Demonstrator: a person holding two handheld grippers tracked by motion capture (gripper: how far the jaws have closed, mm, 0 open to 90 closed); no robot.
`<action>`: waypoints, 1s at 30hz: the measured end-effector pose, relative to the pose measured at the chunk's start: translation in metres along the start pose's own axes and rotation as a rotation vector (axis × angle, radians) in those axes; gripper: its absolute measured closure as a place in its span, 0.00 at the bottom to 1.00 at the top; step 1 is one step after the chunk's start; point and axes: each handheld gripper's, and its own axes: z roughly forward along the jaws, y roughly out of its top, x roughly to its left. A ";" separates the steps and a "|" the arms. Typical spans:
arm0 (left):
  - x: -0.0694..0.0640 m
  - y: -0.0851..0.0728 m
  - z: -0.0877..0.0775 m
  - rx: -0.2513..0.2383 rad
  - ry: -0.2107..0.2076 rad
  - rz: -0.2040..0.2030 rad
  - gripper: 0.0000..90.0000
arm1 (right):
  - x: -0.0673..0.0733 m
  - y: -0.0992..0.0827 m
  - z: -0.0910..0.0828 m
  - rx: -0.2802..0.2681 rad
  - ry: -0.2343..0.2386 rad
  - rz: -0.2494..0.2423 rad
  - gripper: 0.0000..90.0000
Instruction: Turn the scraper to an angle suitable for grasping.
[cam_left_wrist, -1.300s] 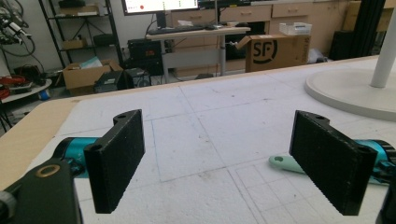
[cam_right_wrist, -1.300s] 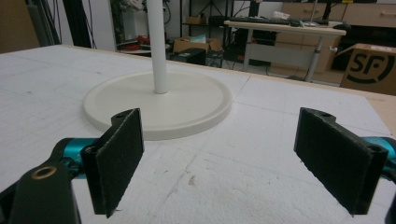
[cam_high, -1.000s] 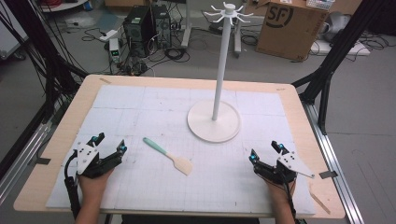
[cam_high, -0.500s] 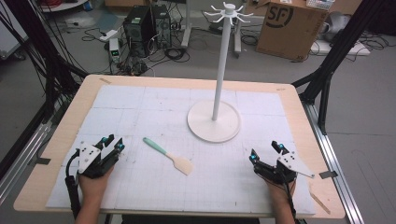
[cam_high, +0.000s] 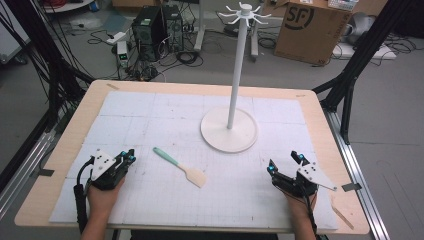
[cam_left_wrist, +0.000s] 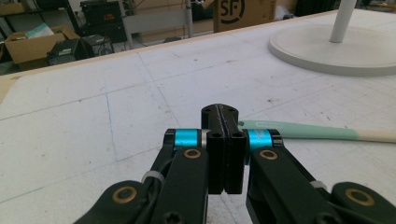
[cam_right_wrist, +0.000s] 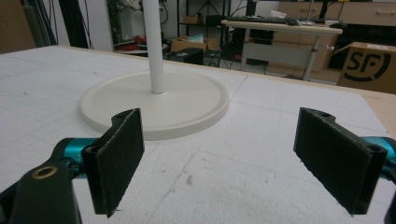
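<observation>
The left gripper (cam_high: 129, 156), jaws just closed on nothing, rests near the spatula (cam_high: 180, 167); the right gripper (cam_high: 284, 163) gapes, well apart.

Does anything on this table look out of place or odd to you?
Nothing is spilled or broken. The spatula lies flat and slantwise on the white mat, apart from the upright hook stand, whose hooks hang empty. The left gripper has just closed its jaws on nothing, beside the spatula's green handle; the right gripper sits open.

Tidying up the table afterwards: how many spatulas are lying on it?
1. The spatula lies on the white mat, between the left gripper and the white stand's base. Nothing seems hidden.
</observation>
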 end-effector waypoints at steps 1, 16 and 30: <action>0.000 0.000 0.001 0.001 -0.008 -0.007 1.00 | 0.000 0.000 0.000 0.000 0.001 0.001 0.17; -0.009 0.012 0.030 0.125 -0.129 -0.023 1.00 | 0.001 0.000 0.000 0.007 0.001 -0.005 0.17; -0.019 0.027 0.072 0.258 -0.204 -0.100 1.00 | 0.001 0.000 0.001 0.012 0.002 -0.002 0.17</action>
